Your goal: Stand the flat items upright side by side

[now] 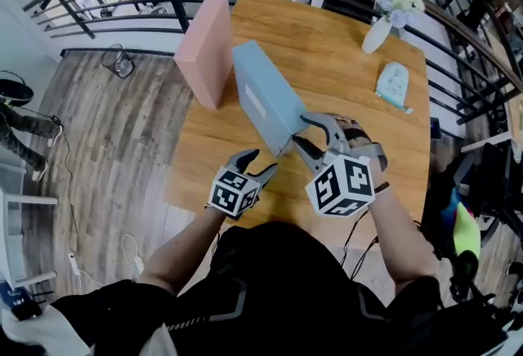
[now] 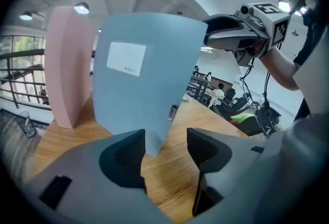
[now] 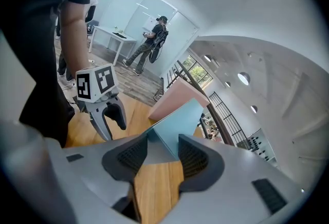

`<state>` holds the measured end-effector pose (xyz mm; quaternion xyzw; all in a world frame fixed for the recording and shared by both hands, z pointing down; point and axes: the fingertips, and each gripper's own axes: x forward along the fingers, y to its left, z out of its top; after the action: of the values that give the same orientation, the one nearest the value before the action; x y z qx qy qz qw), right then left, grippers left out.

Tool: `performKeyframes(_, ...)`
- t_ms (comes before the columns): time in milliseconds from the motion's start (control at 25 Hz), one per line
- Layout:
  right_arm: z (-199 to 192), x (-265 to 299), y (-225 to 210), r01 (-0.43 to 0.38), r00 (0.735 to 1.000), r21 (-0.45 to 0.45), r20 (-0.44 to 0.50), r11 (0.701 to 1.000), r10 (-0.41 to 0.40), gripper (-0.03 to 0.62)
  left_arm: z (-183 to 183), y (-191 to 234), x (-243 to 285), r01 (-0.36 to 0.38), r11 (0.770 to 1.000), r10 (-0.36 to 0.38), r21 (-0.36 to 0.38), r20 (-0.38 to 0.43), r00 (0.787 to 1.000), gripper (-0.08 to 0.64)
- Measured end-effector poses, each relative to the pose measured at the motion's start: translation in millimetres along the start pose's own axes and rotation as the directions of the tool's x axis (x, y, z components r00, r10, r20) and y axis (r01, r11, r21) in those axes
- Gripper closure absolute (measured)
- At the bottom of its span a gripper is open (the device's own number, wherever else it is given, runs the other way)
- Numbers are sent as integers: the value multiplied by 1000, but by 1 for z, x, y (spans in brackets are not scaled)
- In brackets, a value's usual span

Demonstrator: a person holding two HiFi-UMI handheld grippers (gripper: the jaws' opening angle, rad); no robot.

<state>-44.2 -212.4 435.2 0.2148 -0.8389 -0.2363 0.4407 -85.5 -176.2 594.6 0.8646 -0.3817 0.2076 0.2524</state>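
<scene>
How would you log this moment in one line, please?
pink box: upright | blue box: tilted | right gripper: shut on blue box | left gripper: open

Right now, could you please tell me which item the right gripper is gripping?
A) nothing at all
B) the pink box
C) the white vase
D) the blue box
D: in the right gripper view, the right gripper has its jaws closed on a corner of the tilted blue box, while the pink box stands free behind it.
</scene>
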Motion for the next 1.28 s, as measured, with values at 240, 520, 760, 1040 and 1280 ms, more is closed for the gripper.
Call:
performKeyframes(240, 10, 4, -1, 22, 1000, 68, 13, 997, -23, 390, 39, -7, -19, -84, 989, 71, 124, 104, 992, 290)
performKeyframes(520, -2, -3, 0, 15, 985, 435, 151, 900, -89, 244, 52, 4, -43, -125, 991, 115, 56, 157, 981, 295)
performKeyframes(760, -51, 42, 39, -178, 978, 609, 196, 773, 70, 243, 39, 29, -70, -146, 989, 141, 18, 157, 977, 296)
performKeyframes(1040, -76, 87, 62, -266, 962, 563, 202, 783, 182, 333, 33, 61, -107, -207, 978, 200, 25, 161, 966, 299)
performKeyframes(1280, -63, 102, 76, -281, 959, 592, 200, 756, 200, 347, 33, 97, -131, -275, 961, 275, -22, 174, 946, 299)
